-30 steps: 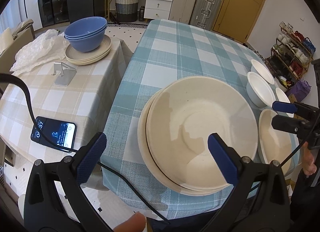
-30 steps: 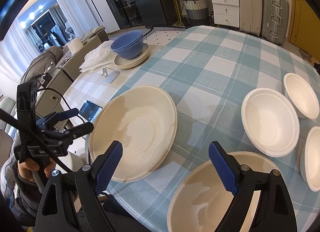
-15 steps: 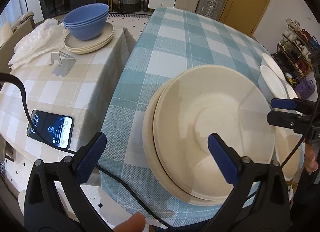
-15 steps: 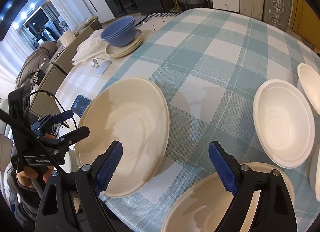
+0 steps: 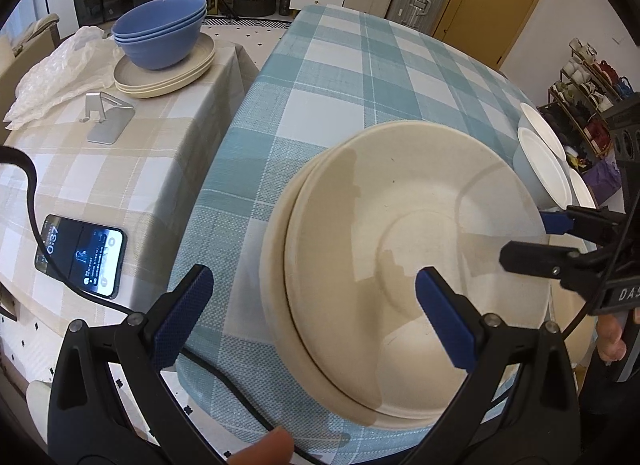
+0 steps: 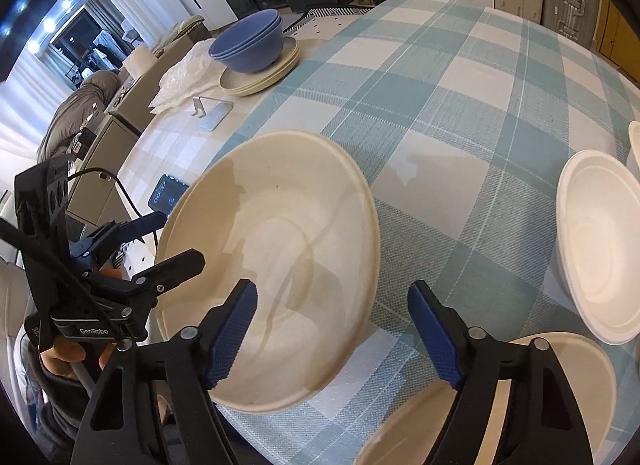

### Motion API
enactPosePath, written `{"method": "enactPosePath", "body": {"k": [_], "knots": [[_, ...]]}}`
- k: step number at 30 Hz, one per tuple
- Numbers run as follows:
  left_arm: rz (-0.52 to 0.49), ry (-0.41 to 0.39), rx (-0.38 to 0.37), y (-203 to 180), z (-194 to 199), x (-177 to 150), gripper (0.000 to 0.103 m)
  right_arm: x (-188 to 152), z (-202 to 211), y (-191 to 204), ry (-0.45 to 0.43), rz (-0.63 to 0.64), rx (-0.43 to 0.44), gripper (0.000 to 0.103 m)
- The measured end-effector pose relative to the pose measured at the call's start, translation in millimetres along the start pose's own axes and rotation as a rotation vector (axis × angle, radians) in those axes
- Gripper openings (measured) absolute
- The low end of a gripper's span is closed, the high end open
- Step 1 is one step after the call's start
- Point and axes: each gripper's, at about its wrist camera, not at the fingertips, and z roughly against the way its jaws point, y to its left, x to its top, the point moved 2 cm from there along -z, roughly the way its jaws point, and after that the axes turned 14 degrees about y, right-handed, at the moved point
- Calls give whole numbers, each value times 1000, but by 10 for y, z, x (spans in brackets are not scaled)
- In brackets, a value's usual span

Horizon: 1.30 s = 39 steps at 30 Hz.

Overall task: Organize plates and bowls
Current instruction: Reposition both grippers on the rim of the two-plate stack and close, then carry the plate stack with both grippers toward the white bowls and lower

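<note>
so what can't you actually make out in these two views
- Cream plate stack, left wrist view: how many plates; only the overlapping rims show.
- Second cream plate, right wrist view: mostly hidden behind the right gripper and cut off by the bottom edge.
- Phone, left wrist view: the text under the clock is too small to read.
- White bowls, left wrist view: squeezed at the fisheye edge, partly behind the right gripper.

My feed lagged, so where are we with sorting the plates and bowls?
Done: blue bowls sit stacked on plates on the side table, and two beige plates are nested. In hand: nothing; both the left gripper and the right gripper are open over the nested pair. Left: white bowls and another beige plate.
</note>
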Motion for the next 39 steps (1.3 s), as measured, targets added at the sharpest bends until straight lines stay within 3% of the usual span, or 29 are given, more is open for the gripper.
{"method": "enactPosePath", "body": {"k": [4, 9, 17, 22, 39], "knots": [[-1, 7, 18, -23, -34, -5, 96, 1, -55, -1, 11, -2, 6, 70], [-5, 22, 12, -43, -87, -7, 80, 11, -118, -21, 31, -13, 21, 66], [-22, 44, 13, -104, -189, -5, 55, 32, -242, -31, 44, -14, 7, 32], [-4, 43, 23, -46, -175, 4, 34, 45, -246, -51, 27, -22, -12, 27], [11, -8, -8, -44, 118, 1, 29, -16, 21, -49, -42, -16, 15, 21]]}}
